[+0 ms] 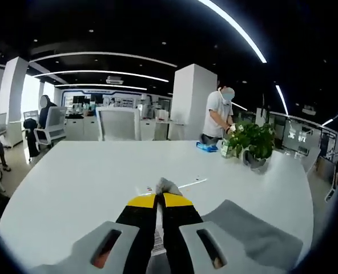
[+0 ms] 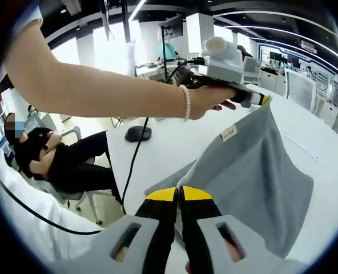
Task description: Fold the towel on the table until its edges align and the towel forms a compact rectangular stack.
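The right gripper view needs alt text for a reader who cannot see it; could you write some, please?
The right gripper, jaws closed, pinches a grey towel lifted over a white table. The left gripper, held in a person's hand, holds up another corner.

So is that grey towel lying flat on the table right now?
No. The towel hangs lifted, pinched at two corners by the left gripper and right gripper.

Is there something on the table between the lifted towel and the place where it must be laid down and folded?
Nothing visible is. Both grippers, left and right, hold the grey towel raised over bare white table. The potted plant and a blue item stand far off near the far edge.
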A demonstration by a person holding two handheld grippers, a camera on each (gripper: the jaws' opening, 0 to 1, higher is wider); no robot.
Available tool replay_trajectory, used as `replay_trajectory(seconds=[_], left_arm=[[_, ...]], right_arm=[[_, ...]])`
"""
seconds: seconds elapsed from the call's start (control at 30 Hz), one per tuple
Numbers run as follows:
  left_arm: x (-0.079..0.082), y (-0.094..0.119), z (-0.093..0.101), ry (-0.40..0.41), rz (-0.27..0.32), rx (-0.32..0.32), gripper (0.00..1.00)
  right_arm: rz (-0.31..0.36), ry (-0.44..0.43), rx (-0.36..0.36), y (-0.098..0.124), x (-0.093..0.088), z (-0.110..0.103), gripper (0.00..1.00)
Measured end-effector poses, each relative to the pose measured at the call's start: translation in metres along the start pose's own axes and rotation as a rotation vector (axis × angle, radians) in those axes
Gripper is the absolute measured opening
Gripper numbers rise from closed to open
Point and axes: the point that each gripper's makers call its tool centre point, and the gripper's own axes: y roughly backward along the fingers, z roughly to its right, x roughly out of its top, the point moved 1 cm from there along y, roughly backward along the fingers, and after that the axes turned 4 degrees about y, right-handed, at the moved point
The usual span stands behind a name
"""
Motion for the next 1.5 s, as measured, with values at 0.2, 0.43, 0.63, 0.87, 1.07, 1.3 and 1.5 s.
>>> replay_trajectory(seconds=[0.2,0.43,0.63,0.87,1.07,1.3,1.5], left_arm=[[-0.021,-0.004,-0.016,0.024,-0.026,0.015,0.03],[-0.041,-0.006,-0.028,0.048,-0.060,0.033,0.03],[-0.065,-0.003,-0.037,0.042,-0.099,0.054,0.03],[-0.087,0.000,-0.054,0.060,-0.140,0.076,0.03],[-0.099,0.004,-0.060,0.079,-0.165,0.089,0.03],[-0.110,0.006,-0.068,0.092,-0.182,0.104,0.03],[-0.116,0.010,-0.069,0.107,-0.188,0.114,0.01]], right_arm=[[-0.020,-0.014,0.022,-0.013,-0.005,0.003,0.00],[-0.039,-0.028,0.051,-0.028,-0.010,0.003,0.00],[-0.058,-0.042,0.061,-0.039,-0.020,0.002,0.00],[-0.082,-0.073,0.102,-0.049,-0.029,-0.003,0.00],[-0.095,-0.073,0.155,-0.054,-0.029,-0.013,0.00],[-0.113,-0.067,0.167,-0.060,-0.035,-0.014,0.00],[-0.139,-0.073,0.172,-0.070,-0.049,-0.014,0.00]])
